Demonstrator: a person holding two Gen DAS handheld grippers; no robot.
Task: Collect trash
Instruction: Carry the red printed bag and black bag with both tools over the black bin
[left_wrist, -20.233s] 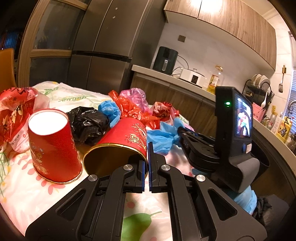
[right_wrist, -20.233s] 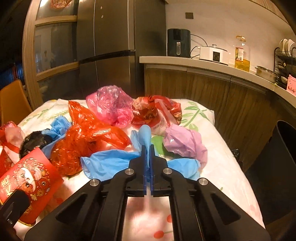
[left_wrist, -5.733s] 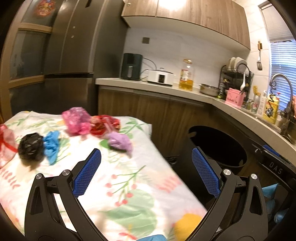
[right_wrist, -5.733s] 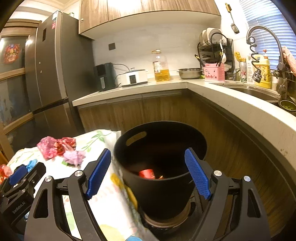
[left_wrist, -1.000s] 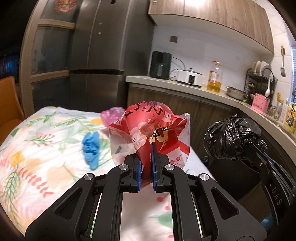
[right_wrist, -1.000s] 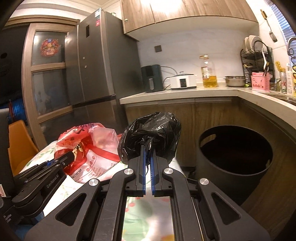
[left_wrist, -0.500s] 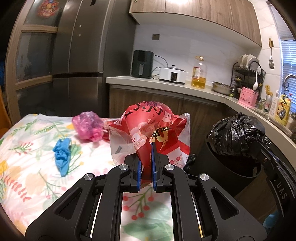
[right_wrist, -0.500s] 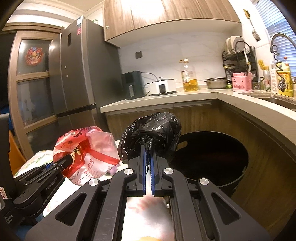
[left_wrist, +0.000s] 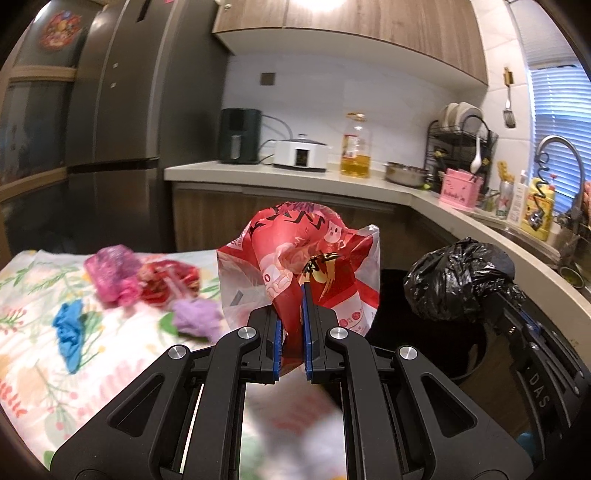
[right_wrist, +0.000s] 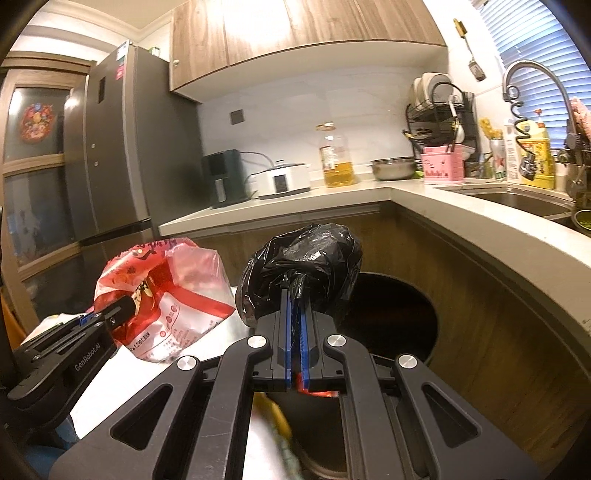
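— Holding anything, those two grippers?

— Yes. The left gripper has its fingers squeezed almost together on a fold of the red and white bag. The bag puffs up above the fingers.

— And the other one?

— The right gripper has its blue fingers pressed tight on the neck of a black bag. That bag is bunched up like a ball, just above the fingers.

— Where is the bin?

— The black bin sits on the floor by the wooden cupboards, under the curved counter. The black bag is up in the air in front of its open top. Something red shows down below the right fingers, but it is too blurry to tell what it is.

— Is more trash around?

— Yes, on the tabletop with the flower cloth. A pink bag, a red bag, a purple bag and a blue glove lie there, well apart from both grippers.
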